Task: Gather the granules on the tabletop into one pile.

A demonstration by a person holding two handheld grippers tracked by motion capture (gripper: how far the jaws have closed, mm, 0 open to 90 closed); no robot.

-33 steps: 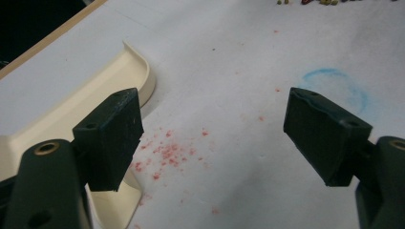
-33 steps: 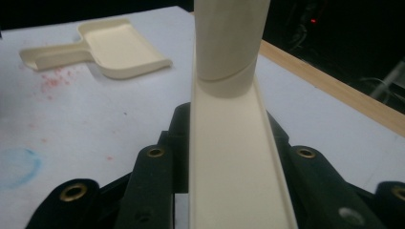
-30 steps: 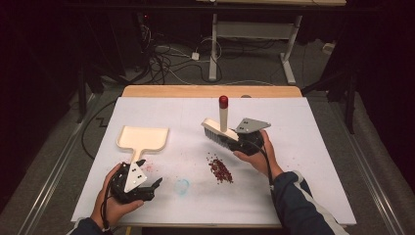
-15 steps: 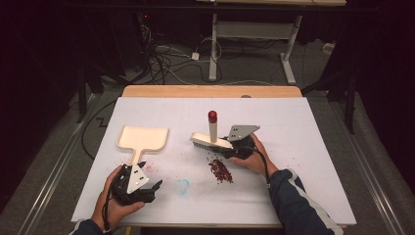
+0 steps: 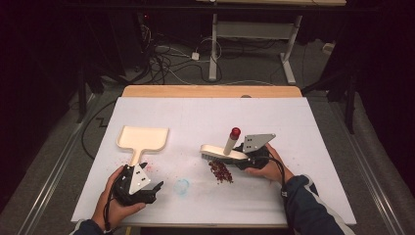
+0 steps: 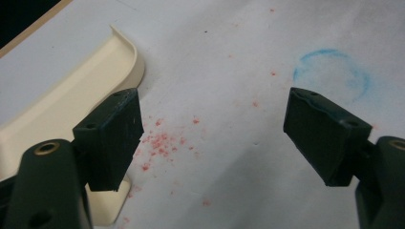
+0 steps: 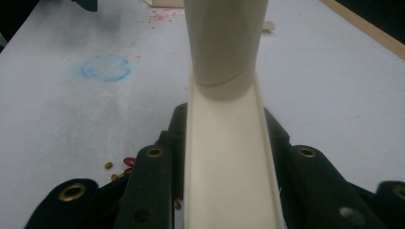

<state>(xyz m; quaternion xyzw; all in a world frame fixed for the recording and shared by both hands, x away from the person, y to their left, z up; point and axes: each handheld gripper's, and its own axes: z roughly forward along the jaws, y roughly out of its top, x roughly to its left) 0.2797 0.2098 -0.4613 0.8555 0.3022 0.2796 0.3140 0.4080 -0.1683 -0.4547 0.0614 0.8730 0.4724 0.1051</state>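
Observation:
A cream brush (image 5: 219, 152) with a red-tipped handle (image 5: 235, 132) hangs low over the white table, my right gripper (image 5: 243, 156) shut on its back. Its bristles stand just behind a small pile of dark red beans (image 5: 221, 171). In the right gripper view the brush's back (image 7: 224, 181) runs between the jaws, its handle (image 7: 223, 43) rises ahead, and a few beans (image 7: 125, 164) lie at the left. A cream dustpan (image 5: 143, 139) lies flat at the left. My left gripper (image 5: 155, 192) rests near the front edge, open and holding nothing, with the dustpan (image 6: 57, 105) beside its left jaw.
The table is covered in white paper (image 5: 303, 127), with a wooden edge (image 5: 210, 91) at the back. A faint blue ring (image 5: 181, 186) is drawn between the two hands. Red crumbs (image 6: 162, 140) are scattered by the dustpan's handle. Cables and desk legs lie on the floor beyond.
My right gripper has carried the brush down and nearer, so it now sits low behind the bean pile, its handle leaning more. The left hand has stayed put.

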